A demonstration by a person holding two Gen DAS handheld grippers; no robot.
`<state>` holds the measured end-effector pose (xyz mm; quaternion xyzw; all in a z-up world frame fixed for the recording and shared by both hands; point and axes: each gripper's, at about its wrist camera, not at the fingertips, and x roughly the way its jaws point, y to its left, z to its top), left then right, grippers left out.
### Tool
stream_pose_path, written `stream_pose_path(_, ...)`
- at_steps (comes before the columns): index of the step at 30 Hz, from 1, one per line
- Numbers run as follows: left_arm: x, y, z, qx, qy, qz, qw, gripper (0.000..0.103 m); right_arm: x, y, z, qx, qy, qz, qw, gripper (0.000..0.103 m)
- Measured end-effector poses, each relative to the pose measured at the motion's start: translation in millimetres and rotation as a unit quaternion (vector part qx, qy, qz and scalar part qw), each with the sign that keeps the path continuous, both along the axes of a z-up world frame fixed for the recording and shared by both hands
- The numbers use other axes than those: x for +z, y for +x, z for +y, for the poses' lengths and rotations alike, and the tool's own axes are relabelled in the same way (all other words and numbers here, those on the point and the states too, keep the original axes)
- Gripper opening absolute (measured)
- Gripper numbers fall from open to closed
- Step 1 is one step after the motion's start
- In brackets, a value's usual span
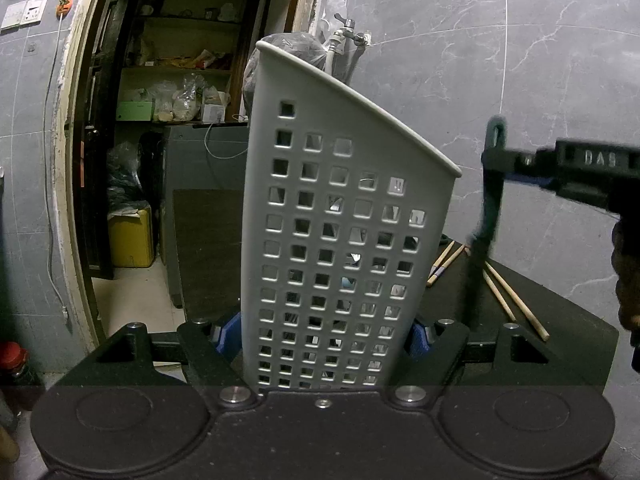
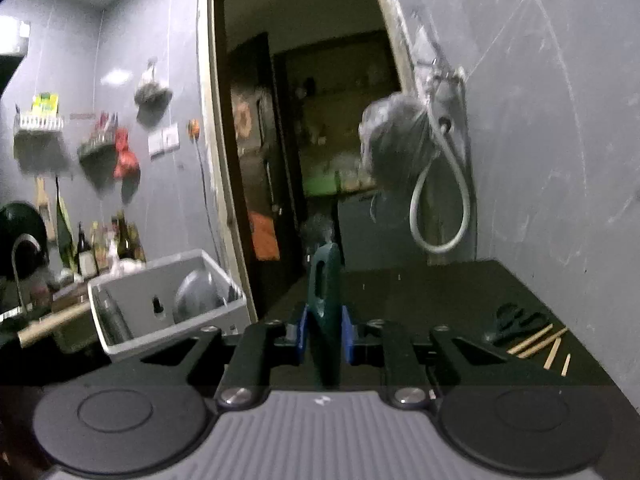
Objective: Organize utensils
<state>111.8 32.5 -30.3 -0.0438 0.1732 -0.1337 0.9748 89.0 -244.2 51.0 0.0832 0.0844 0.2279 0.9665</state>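
As pads pinch, green utensil (image 2: 325, 308) upright — within right claw (image 2: 325, 336)

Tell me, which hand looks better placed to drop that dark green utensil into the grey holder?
Probably the right. The right gripper already clamps the dark green utensil, lifted beside the grey holder. The left gripper is shut on the holder, steadying it. Chopsticks remain on the table.

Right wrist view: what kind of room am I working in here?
Most likely a home kitchen or utility corner. A dish bin holds plates beside bottles, a tap with a hose hangs on the tiled wall, and a doorway opens onto pantry shelves.
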Motion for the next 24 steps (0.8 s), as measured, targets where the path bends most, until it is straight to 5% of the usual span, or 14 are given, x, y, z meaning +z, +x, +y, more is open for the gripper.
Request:
stream_pose_path(17, 1, -1, 1, -0.001, -0.001, 0.0, 1.0, 0.078, 4, 7, -6, -0.031, 0.045, -0.015, 0.998, 0.013)
stream_pose_path(24, 1, -1, 0, 0.0, 0.0, 0.0, 1.0, 0.078, 38, -2, 8, -0.014, 0.022, -0.082, 0.996, 0.013)
